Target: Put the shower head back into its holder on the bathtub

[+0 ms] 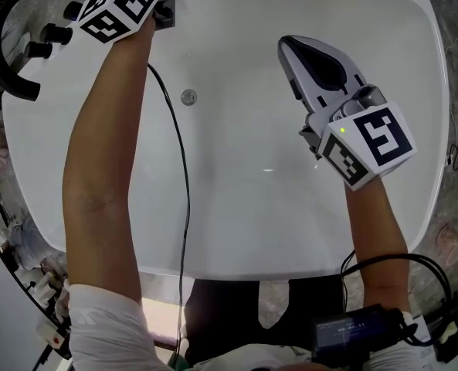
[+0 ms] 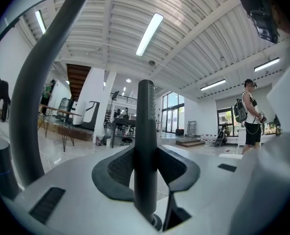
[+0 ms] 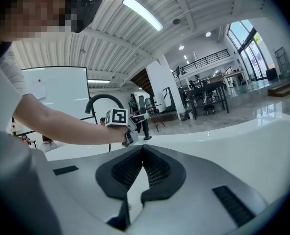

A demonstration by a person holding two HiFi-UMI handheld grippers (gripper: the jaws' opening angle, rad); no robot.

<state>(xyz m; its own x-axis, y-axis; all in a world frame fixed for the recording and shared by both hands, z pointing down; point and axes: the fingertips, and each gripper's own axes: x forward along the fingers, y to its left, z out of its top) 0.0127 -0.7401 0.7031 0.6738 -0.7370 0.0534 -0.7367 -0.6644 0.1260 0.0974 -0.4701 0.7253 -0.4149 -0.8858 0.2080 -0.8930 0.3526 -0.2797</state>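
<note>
Where strip lights (image 2: 149,33) glow, white bathtub (image 1: 236,234)

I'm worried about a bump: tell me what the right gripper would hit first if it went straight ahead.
Probably the bathtub's far rim, close beside the dark shower head handle held in the left gripper; depth is hard to judge.

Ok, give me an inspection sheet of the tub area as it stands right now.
Surface: white bathtub, drain in its floor.
Job's things: slim dark shower head upright by the curved black spout at the rim; whether it is seated, cannot tell.
Clutter: nothing seen in the tub.
Grippers: left gripper shut on the shower head; right gripper shut, empty, above the tub.
Cables: black cable crosses the tub beside the left arm.
Surroundings: open hall with tables, people far off.
</note>
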